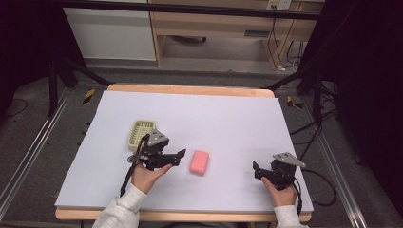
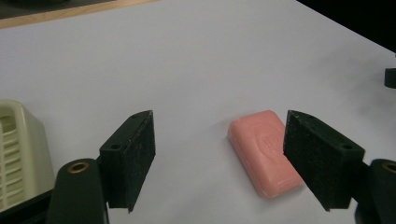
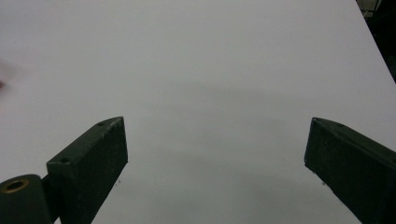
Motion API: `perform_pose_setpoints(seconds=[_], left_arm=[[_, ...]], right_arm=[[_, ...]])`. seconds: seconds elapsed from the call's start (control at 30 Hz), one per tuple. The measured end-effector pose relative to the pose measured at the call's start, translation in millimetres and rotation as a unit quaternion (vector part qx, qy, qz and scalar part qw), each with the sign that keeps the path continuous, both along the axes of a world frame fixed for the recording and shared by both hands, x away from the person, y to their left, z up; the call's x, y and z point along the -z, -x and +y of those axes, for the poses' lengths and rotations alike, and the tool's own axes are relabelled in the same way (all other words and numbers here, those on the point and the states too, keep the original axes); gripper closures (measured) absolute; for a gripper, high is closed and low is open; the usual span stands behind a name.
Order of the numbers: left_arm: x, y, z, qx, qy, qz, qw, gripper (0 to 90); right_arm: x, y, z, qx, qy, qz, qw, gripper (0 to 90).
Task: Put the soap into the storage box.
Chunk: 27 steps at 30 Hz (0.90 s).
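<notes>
Pink rectangular soap bar point(image 1: 199, 162) lies flat on the white-covered tabletop point(image 1: 228, 118), near the front edge, roughly centre; nothing touching it; in the left gripper view the same bar point(image 2: 261, 151) sits just ahead of the jaws, partly behind the right-hand one. Left claw point(image 1: 179, 155) held low in the person's left hand point(image 1: 145, 176), pointing sideways at the bar, jaws apart and empty; that opening looks wide enough to straddle the bar's short side, so I read this as the approach to a pick, grasp not yet made. Right claw point(image 1: 256, 169) in the right hand point(image 1: 280, 192), well apart from the bar on its far side, jaws also apart with bare tabletop between them; looks parked, probably keeping clear of the left arm's path. Further back, pale green slotted plastic soap dish point(image 1: 141, 133) sits just behind the left claw, upright, empty as far as I can tell; likely the drop target, placed close so the carry is short.
</notes>
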<state>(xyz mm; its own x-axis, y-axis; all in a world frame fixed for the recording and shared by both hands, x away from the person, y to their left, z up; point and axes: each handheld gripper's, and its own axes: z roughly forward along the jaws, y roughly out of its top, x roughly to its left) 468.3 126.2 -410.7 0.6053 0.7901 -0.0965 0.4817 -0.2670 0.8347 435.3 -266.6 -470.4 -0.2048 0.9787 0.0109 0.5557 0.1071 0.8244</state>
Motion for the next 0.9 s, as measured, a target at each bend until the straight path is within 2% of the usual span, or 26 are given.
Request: perform_pose_setpoints(seconds=[0.43, 0.9], left_arm=[[9.5, -3.5, -22.2, 0.016, -0.007, 0.009, 0.9998, 24.9], [16.4, -7.0, -36.5, 0.024, -0.02, 0.014, 0.9994, 23.5]], right_arm=[[-0.2, 0.2, 0.1, 0.0, -0.001, 0.0, 1.0, 6.2], [0.1, -0.3, -0.1, -0.001, -0.002, 0.001, 1.0, 6.2]])
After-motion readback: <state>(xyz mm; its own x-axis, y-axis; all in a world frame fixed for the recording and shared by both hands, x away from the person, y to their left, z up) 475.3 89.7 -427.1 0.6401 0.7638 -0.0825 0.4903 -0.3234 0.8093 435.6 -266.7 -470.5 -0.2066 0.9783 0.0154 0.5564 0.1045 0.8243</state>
